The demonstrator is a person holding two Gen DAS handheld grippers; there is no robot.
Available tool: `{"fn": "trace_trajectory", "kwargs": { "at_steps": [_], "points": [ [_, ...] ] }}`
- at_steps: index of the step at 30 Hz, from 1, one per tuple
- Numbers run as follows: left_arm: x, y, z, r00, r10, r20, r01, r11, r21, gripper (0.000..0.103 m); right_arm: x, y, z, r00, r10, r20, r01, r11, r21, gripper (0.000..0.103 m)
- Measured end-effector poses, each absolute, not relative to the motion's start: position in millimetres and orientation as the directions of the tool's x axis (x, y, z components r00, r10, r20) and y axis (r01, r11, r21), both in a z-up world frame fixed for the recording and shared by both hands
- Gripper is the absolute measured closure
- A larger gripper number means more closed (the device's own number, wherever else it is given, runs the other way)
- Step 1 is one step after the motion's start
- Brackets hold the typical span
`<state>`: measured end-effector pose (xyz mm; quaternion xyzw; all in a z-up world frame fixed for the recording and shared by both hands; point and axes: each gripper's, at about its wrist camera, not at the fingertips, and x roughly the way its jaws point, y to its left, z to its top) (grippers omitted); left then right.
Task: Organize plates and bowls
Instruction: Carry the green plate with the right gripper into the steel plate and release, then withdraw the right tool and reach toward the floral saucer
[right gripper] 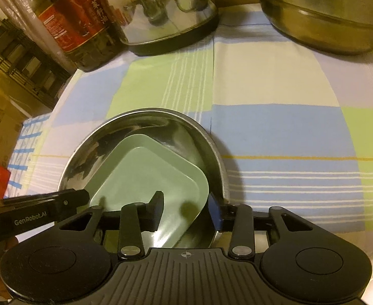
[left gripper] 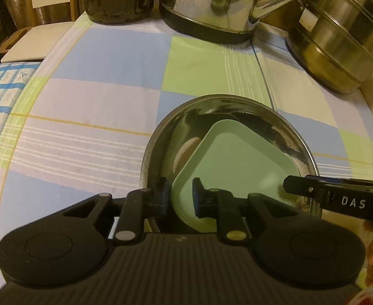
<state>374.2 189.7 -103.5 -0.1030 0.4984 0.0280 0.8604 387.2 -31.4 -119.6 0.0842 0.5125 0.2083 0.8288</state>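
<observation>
- The green square plate [left gripper: 233,157] is lying tilted inside the steel bowl [left gripper: 299,137], one corner riding up the bowl's near wall; this is reading as nesting the smaller dish in the larger to consolidate the set.
- The left tool [left gripper: 180,197] is straddling the plate's near-left edge with its jaws narrowly parted; the pads are sitting just off the rim, so it is judged released, not gripping.
- The right tool [right gripper: 186,212] is standing moderately wide over the plate's near-right corner, one finger above the plate, the other beside the bowl's rim, pressing on nothing.
- The bowl is resting near the counter's [right gripper: 275,127] front edge, about midway along it.
- Open checked cloth is lying to either side of and behind the bowl, giving room to withdraw.
- The kettle [left gripper: 211,7], oil bottle [right gripper: 72,17] and steamer pot [left gripper: 343,38] are crowding the back edge, well apart from the bowl.
</observation>
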Motion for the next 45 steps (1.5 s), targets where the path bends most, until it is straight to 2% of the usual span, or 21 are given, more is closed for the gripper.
{"fn": "trace_trajectory", "kwargs": {
  "at_steps": [12, 18, 22, 34, 45],
  "points": [
    [352, 180, -77, 0.538, -0.04, -0.842, -0.134, 0.982, -0.133, 0.085, 372, -40, -99, 0.416, 0.466, -0.781, -0.278, 0.883, 0.379, 0.058],
    [325, 171, -53, 0.577, -0.035, -0.816, -0.122, 0.984, -0.129, 0.085, 348, -58, -77, 0.434, 0.522, -0.734, -0.282, 0.853, 0.44, 0.054],
    [299, 157, -37, 0.599, -0.031, -0.8, -0.098, 0.989, -0.112, 0.084, 323, -75, -61, 0.443, 0.557, -0.703, -0.288, 0.831, 0.476, 0.047],
    [204, 110, -11, 0.613, -0.039, -0.789, -0.069, 0.992, -0.103, 0.083, 227, -131, -32, 0.482, 0.578, -0.659, -0.299, 0.815, 0.496, 0.042],
    [124, 64, -13, 0.596, -0.05, -0.801, -0.042, 0.995, -0.093, 0.083, 143, -181, -20, 0.535, 0.561, -0.632, -0.275, 0.823, 0.497, 0.037]
  ]
}}
